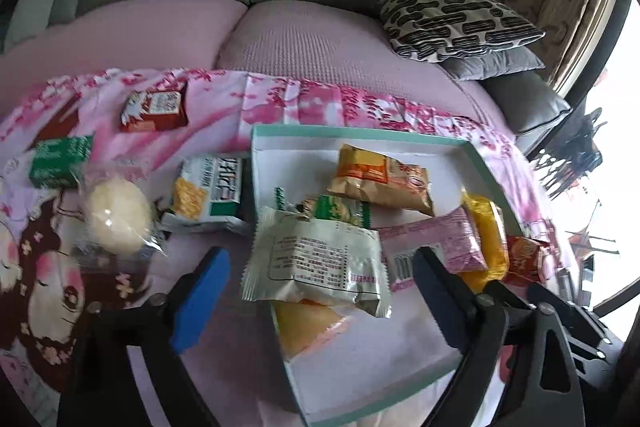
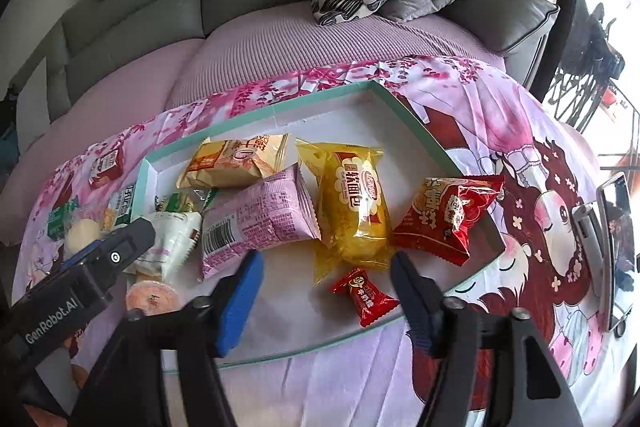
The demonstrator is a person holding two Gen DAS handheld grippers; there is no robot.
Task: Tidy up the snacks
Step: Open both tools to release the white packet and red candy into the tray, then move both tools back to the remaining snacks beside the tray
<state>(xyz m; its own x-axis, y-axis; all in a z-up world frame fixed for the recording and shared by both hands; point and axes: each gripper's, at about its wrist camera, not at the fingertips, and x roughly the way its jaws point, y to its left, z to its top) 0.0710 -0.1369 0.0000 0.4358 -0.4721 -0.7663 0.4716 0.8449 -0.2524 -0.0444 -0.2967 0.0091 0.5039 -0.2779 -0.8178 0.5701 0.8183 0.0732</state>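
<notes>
both jaws stand apart: the left hand-held gripper [image 1: 320, 291] hangs over a white packet [image 1: 316, 259] lying loose on the pile in the tray [image 2: 260, 119], the right hand-held gripper [image 2: 326, 283] over a small red candy [image 2: 364, 297], both snacks apparently set down there to gather them; four more snacks wait on the cloth [image 1: 224, 99] beside the tray

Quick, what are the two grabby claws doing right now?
Left gripper: open, holding nothing, white snack packet between its fingers.
Right gripper: open, holding nothing.
</notes>
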